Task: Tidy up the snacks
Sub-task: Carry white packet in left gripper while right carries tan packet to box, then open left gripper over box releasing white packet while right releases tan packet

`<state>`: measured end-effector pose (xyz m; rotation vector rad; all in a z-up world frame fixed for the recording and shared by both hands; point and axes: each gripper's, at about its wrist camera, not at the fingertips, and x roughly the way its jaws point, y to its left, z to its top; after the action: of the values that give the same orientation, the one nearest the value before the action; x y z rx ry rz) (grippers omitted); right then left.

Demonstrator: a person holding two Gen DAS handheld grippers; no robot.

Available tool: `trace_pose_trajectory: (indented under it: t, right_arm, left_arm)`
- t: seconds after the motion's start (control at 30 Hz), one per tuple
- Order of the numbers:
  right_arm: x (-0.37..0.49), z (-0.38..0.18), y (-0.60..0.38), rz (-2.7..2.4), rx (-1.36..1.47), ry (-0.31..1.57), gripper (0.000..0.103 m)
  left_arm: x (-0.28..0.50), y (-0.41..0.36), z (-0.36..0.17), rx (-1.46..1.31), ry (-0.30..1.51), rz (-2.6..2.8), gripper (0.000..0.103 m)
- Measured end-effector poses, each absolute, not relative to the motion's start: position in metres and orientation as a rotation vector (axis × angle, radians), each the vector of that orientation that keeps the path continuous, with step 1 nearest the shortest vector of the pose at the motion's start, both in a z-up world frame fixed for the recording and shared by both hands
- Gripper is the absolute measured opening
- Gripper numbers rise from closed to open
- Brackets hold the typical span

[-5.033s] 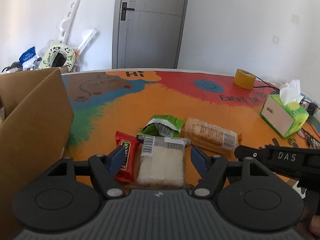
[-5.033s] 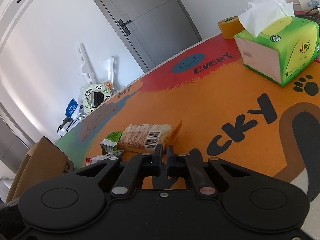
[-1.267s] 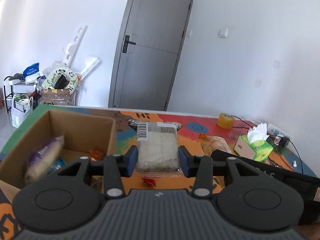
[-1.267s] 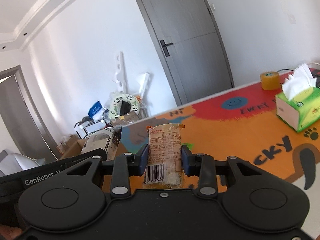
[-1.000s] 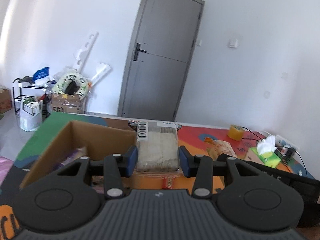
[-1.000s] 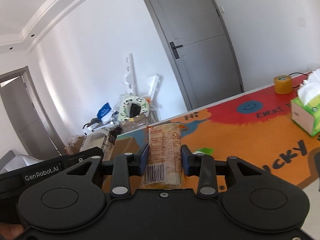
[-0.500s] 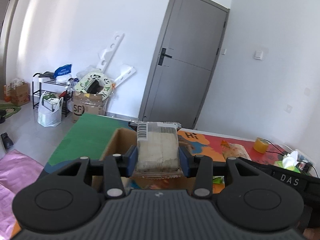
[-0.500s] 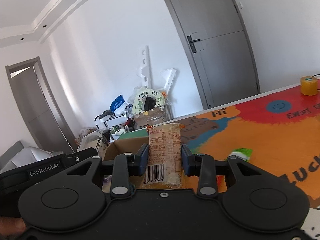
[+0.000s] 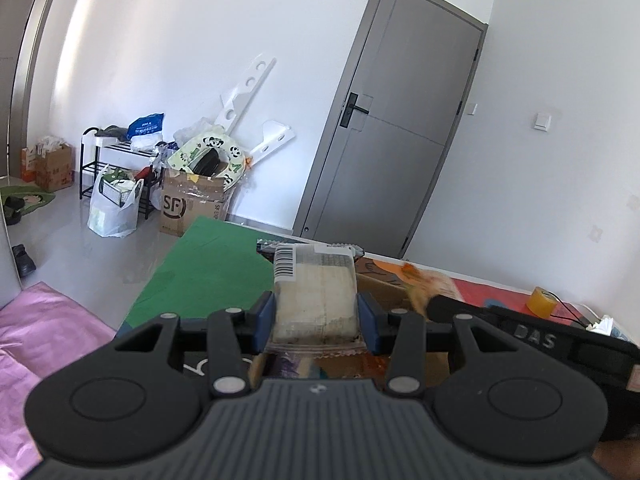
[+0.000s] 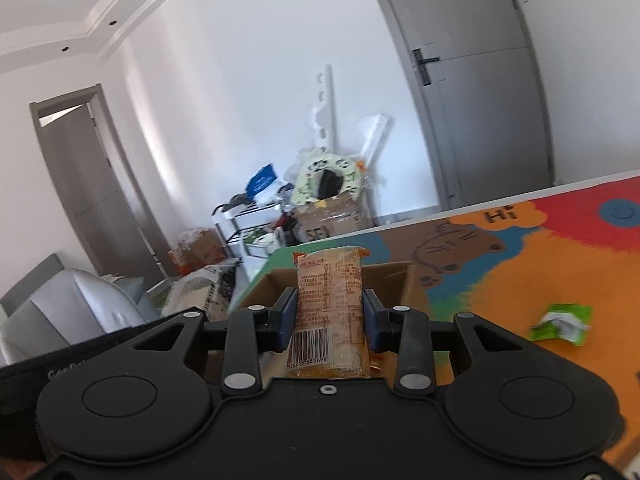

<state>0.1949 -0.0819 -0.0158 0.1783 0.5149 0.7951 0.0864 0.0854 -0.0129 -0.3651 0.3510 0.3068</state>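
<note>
My left gripper (image 9: 316,316) is shut on a clear pack of white wafers (image 9: 316,292) with a barcode label and holds it above the open cardboard box (image 9: 384,288). My right gripper (image 10: 330,312) is shut on an orange biscuit pack (image 10: 330,304) and holds it upright over the same box (image 10: 392,280), whose far wall shows behind the pack. The right gripper and its orange pack also show at the right of the left wrist view (image 9: 428,286). A green snack packet (image 10: 560,322) lies on the colourful table mat (image 10: 520,264).
A yellow tape roll (image 9: 542,298) and a tissue box (image 9: 608,326) sit at the table's far right. Beyond the table's left edge are a floor with a pink mat (image 9: 48,332), a shelf, bags and a cardboard carton (image 9: 192,204). A grey door (image 9: 392,140) is behind.
Both grippers have swung left with their packs, from over the table to above the cardboard box. Both keep their hold.
</note>
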Motion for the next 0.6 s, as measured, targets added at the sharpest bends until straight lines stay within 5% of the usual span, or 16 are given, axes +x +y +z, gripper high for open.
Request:
trace_pose_trajectory:
  t: [0.1, 0.53, 0.6]
  right_arm:
    - [0.203, -0.023, -0.07, 0.8, 0.169, 0.56, 0.055]
    - [0.193, -0.017, -0.111, 0.695, 0.21, 0.542, 0.067]
    - [0.191, -0.015, -0.119, 0.677, 0.218, 0.539, 0.068]
  left_arm:
    - [0.087, 0.089, -0.015, -0.373, 0.361, 0.305, 0.044]
    - [0.103, 0.077, -0.018, -0.364, 0.375, 0.232, 0.043]
    - [0.106, 0.071, -0.016, -0.36, 0.374, 0.205, 0.032]
